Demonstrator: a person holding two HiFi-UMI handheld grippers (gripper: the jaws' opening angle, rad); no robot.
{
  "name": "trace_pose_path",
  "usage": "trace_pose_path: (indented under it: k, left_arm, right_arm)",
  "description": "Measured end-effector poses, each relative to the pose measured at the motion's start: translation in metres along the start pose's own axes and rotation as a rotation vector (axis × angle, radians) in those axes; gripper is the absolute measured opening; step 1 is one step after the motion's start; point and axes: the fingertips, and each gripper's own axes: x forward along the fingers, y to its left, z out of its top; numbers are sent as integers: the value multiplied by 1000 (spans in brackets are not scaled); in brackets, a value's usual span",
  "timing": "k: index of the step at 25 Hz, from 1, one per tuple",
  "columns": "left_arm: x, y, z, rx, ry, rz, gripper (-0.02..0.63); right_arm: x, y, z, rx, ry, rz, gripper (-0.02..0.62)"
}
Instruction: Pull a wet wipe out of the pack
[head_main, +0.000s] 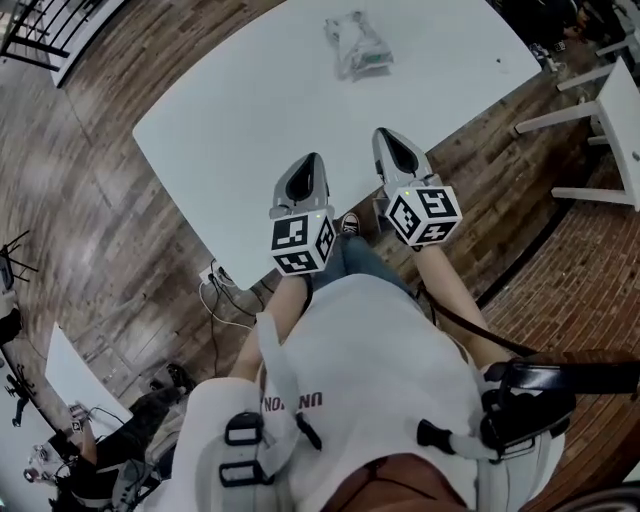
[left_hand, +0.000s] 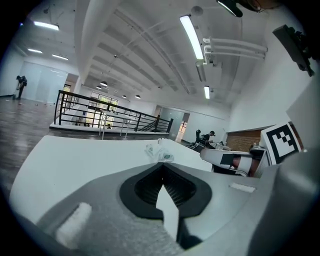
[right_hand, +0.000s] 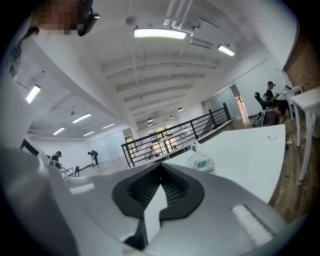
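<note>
Head view: the left claw (head_main: 309, 160) and right claw (head_main: 386, 136) are held side by side over the near edge of the white bench (head_main: 230, 120). Both point toward the wet wipe pack (head_main: 357, 46), which lies near the far edge, well apart from both claws. This view does not settle the jaw state. The left gripper view does: the left claw's jaws meet at the tips with nothing between them. The pack (left_hand: 159, 153) appears just above the tips, alone on the bench top. That view also catches the right claw alongside, at frame right, with its marker cube (left_hand: 282, 142). The right gripper view shows the right claw likewise closed and empty, with the pack (right_hand: 201, 162) a little right of its tips. Only the gripper views show the black railing (left_hand: 100, 109) beyond the bench and the ceiling strip lights (left_hand: 192, 35). Only the head view shows the wooden floor (head_main: 110, 230) and the cables (head_main: 218, 285) by the bench's near corner
</note>
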Motion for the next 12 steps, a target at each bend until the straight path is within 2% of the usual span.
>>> trace_pose_path:
  k: [5, 10, 11, 12]
  left_arm:
    - [18, 5, 7, -4, 9, 21, 2]
    - [38, 6, 16, 3, 20, 2, 2]
    - [42, 7, 19, 2, 16, 0, 2]
    - [45, 7, 21, 1, 12, -1, 2]
  right_arm:
    - [40, -16, 19, -39, 5, 21, 6]
    - [90, -41, 42, -92, 21, -14, 6]
    - [102, -46, 45, -106, 27, -21, 15]
    - [116, -52, 46, -116, 40, -27, 66]
